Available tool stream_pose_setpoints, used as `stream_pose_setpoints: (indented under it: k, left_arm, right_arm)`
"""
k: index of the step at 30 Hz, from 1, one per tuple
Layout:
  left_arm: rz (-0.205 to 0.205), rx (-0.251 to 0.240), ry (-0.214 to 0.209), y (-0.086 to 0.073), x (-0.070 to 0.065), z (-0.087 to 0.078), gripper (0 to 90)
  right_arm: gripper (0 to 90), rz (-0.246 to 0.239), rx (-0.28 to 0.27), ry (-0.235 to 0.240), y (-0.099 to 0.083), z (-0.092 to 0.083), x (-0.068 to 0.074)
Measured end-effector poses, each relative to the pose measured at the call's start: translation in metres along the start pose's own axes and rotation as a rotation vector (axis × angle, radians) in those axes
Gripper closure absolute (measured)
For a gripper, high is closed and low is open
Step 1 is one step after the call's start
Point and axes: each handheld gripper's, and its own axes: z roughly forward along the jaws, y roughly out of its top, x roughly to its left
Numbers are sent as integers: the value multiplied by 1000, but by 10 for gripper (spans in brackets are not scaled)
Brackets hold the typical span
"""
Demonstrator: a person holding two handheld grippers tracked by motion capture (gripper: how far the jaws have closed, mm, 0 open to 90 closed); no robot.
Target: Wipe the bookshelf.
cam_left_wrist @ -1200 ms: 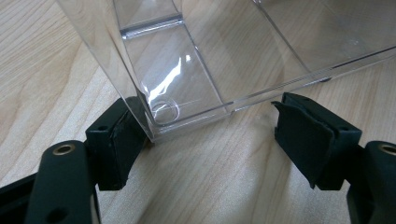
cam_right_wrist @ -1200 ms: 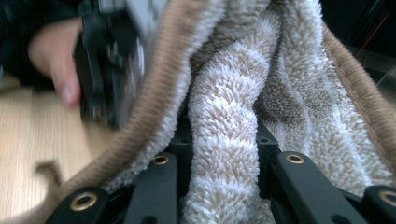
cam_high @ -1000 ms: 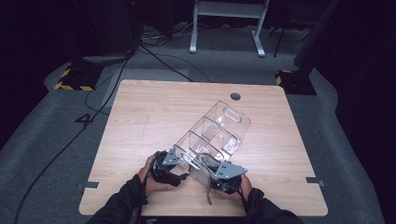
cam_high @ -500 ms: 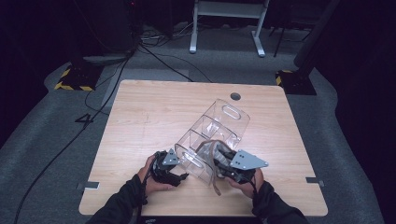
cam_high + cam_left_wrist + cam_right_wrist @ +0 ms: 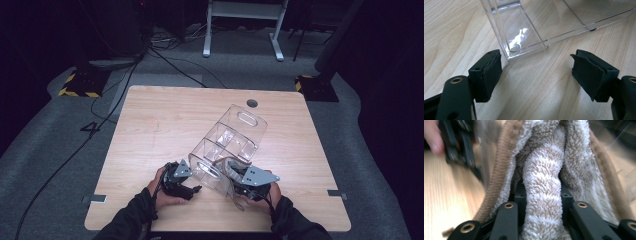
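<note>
A clear plastic bin [image 5: 231, 142] with several compartments lies at a slant on the wooden table [image 5: 160, 120]. My left gripper [image 5: 194, 189] rests open beside the bin's near left corner; in the left gripper view its jaws [image 5: 536, 72] stand wide apart just short of that corner [image 5: 516, 37], touching nothing. My right gripper [image 5: 234, 175] hovers at the bin's near right side, shut on a fluffy beige-and-white striped towel [image 5: 544, 175]. A bunched fold of the towel [image 5: 232, 167] is pinched between the pads and the rest hangs down.
Bare wood stretches left of and behind the bin, with a round cable hole [image 5: 251, 103] at the far edge. In the right gripper view the left gripper [image 5: 461, 145] and a fingertip appear blurred at upper left. Cables and a stand's legs [image 5: 240, 30] lie on the floor beyond.
My right gripper has lifted the towel off the table near the front edge and carried it up toward the bin. The left gripper has stayed put.
</note>
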Motion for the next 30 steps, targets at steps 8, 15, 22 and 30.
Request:
stream_pose_setpoints:
  k: [8, 15, 22, 30]
  left_arm:
    - [-31, 27, 34, -8, -14, -11, 227]
    - [-1, -39, 25, -1, -35, -27, 241]
    - [49, -128, 11, 16, -64, -40, 253]
    - [74, -179, 14, 31, -80, -43, 254]
  right_arm:
    - [698, 18, 87, 61, -16, 20, 6]
    - [694, 31, 23, 44, -5, 7, 3]
    - [693, 45, -153, -73, 20, -46, -13]
    - [693, 76, -194, -187, 17, -85, -31]
